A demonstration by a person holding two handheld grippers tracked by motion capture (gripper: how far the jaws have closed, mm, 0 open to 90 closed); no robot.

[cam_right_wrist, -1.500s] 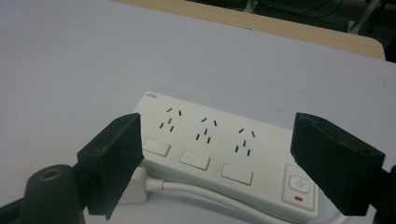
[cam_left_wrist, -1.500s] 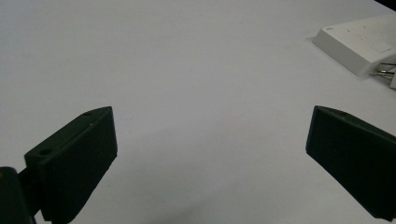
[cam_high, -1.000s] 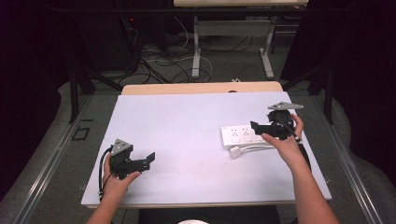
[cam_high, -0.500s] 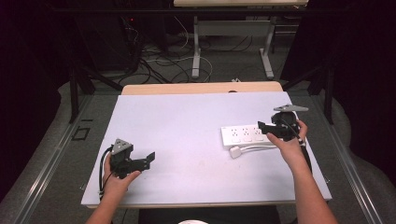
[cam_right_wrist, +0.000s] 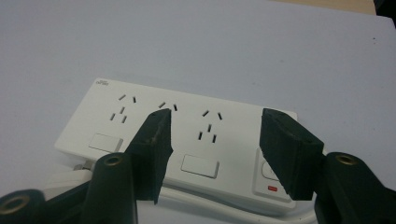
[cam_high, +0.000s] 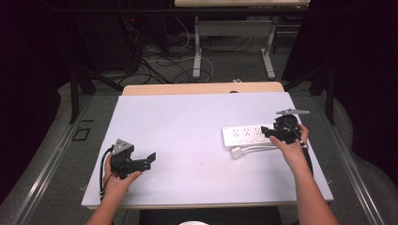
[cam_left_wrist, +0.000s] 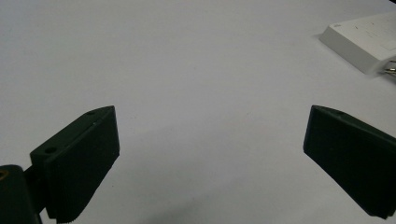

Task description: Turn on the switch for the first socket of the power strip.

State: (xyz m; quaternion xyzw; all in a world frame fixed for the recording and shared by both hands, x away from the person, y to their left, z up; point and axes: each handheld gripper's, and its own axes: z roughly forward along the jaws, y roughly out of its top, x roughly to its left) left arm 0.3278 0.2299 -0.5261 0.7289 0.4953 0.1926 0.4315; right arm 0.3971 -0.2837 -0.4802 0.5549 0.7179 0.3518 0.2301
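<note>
My right gripper [cam_high: 274,132] sits over the right end of the white power strip [cam_high: 247,135], jaws spread and holding nothing. In the right gripper view the jaws bracket the strip's [cam_right_wrist: 187,140] middle, hovering above its face; I cannot tell if they touch it. The strip lies flat on the right half of the white table [cam_high: 187,126], long side running left-right. Its cable [cam_high: 256,149] loops along the near edge, with the white plug [cam_high: 237,152] just beside the strip's near left corner.

My left gripper [cam_high: 141,161] rests at the near left, well apart from the strip, jaws [cam_left_wrist: 205,154] wide over bare table.

The step in hand looks like taking hold of the strip. To do it well, I turn the right jaws across the narrow width, one over the far edge and one over the near edge, then lower until the pads reach the side walls. I keep the near pad off the cable. I close slowly, since the smooth casing may slip or swivel. Rocker switches [cam_right_wrist: 200,165] stay unpressed.
</note>
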